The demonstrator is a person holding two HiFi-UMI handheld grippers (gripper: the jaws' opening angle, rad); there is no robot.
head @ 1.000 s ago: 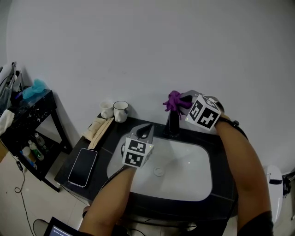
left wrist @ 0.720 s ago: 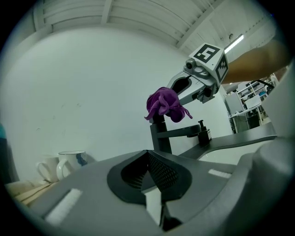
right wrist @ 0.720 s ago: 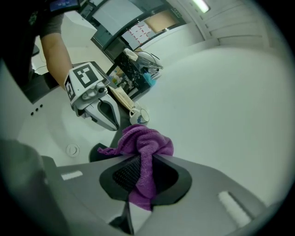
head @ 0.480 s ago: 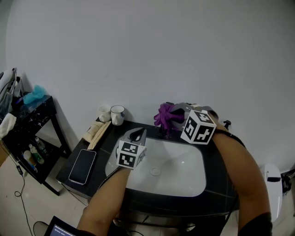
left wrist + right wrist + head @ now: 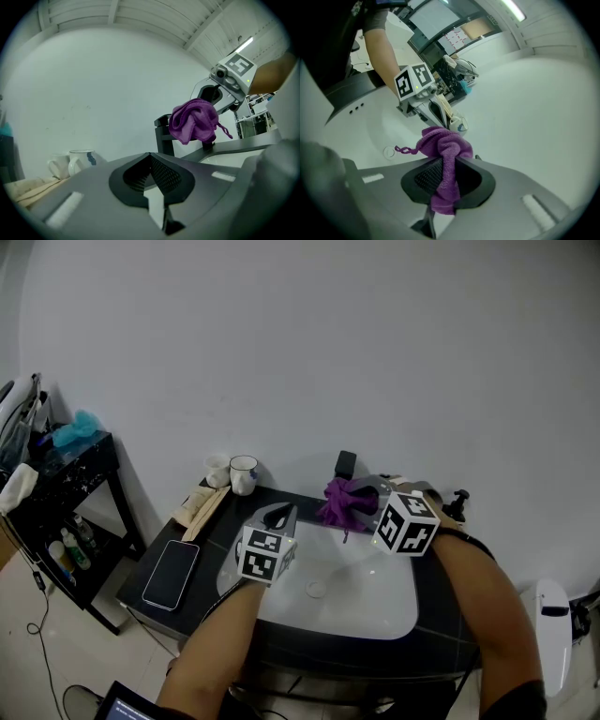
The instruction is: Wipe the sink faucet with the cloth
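A black faucet stands at the back of the white sink; its top shows above a bunched purple cloth. My right gripper is shut on that cloth, holding it against the faucet's front, over the basin. In the right gripper view the cloth is pinched between the jaws and hangs below them. My left gripper hovers over the sink's left rim, shut and holding nothing. From the left gripper view the faucet sits just behind the cloth.
Two white mugs stand on the black counter at the back left, next to pale sticks. A phone lies flat at the left. A black shelf with bottles stands further left. The drain is mid-basin.
The right gripper has carried the cloth down from the faucet's top to its front, so the top is now uncovered. The left gripper has stayed about where it was.
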